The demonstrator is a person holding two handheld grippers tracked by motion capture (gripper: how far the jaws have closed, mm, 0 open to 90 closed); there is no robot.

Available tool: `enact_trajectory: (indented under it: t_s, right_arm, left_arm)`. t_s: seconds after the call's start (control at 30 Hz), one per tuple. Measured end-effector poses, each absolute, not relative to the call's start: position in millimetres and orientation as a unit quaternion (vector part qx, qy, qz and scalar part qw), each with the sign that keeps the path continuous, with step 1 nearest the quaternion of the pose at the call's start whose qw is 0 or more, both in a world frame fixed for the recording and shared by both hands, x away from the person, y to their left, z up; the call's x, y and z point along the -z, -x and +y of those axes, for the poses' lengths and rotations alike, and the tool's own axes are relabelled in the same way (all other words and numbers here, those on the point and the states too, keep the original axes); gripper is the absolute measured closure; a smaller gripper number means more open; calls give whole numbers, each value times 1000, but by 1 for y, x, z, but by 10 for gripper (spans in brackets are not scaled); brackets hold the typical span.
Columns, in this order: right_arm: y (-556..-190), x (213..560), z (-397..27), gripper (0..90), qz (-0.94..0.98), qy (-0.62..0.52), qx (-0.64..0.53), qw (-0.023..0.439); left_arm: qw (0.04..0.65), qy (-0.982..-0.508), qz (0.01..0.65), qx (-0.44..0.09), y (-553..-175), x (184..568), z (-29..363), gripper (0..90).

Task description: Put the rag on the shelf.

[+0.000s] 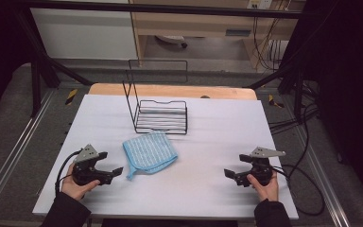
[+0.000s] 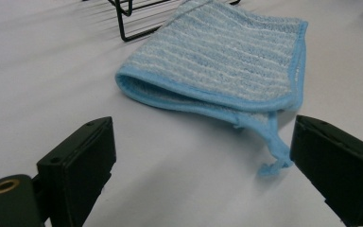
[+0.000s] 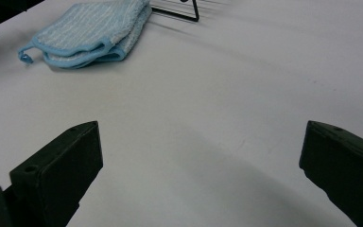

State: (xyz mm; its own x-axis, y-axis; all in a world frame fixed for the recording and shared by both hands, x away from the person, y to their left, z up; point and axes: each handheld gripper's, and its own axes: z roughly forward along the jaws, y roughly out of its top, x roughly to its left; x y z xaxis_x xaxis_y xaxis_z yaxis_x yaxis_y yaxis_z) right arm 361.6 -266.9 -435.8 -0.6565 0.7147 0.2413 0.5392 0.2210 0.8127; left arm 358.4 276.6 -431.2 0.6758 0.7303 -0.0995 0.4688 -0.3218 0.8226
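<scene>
Table with white cover and the things resting on it.
A table [image 1: 52, 189] under a white cover, its wooden edge bare along the far side. On it a folded blue striped cloth [image 1: 149, 153] lies near the middle, its loop trailing toward the near left. Just beyond the cloth stands a black wire rack [image 1: 160, 116], its tall back frame upright at the left end.
</scene>
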Motion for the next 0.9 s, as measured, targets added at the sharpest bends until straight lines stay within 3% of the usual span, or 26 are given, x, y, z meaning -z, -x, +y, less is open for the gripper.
enact_trajectory:
  t_s: [0.57, 0.9]
  right_arm:
    - [-361, 436, -267, 7, 778, -404, -472, 94]
    - [-361, 437, -265, 8, 778, -409, -468, 91]
  left_arm:
    - [432, -806, 378, -145, -359, 426, 269, 79]
    - [416, -818, 369, -148, -360, 410, 246, 154]
